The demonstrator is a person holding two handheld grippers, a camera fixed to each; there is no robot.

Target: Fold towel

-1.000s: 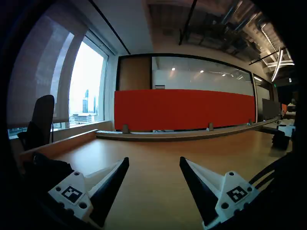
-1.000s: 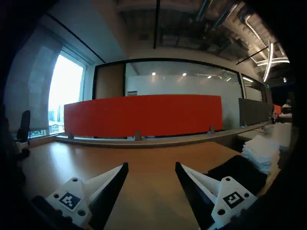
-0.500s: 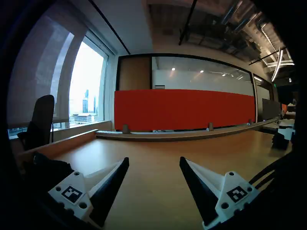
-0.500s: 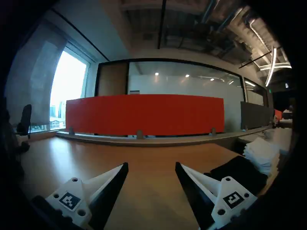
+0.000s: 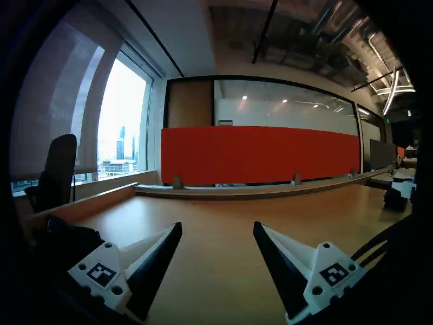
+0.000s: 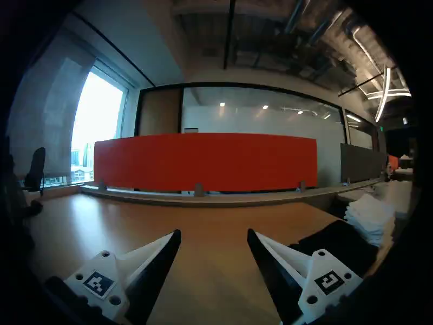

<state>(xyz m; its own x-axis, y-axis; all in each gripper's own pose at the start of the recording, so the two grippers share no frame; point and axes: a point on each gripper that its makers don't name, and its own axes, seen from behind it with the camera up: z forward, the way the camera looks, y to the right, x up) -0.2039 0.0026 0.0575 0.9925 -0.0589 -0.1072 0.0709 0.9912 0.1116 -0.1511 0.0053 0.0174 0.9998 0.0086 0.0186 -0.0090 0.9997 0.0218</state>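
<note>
Bench, left gripper view: bare wooden bench (image 5: 227, 208) runs ahead to a red divider (image 5: 260, 154), with a window (image 5: 122, 130) and a dark chair (image 5: 57, 168) off to one side.
Left gripper: the left gripper (image 5: 217, 225) hangs low over the wood, fingers spread wide, nothing between them.
Far edge: a small dark-and-white object (image 5: 398, 194) sits at the bench's end, too small to name.
Change, left: next to none over the last second. Bench, divider and fingers line up as they did, so this hand looks to be waiting.
Bench, right gripper view: the same bench (image 6: 216, 214) and red divider (image 6: 205, 162), seen from further along.
Right gripper: the right gripper (image 6: 214, 232) is likewise spread wide and empty, just above the wood.
Towels: a stack of white folded towels (image 6: 373, 216) stands near the bench's edge, beyond one finger. A dark cloth (image 6: 338, 244) lies just beside the stack, partly hidden behind that finger.
Change, right: the view has swung a little over the last second, sliding the divider slightly sideways. In the last half second it is nearly still.
Meaning for the task: no towel is held or laid flat, so folding has not begun. Fetching one is likely the first step, and the right gripper is the nearer. Whether the white stack or the dark cloth is the one to fold cannot be told.
</note>
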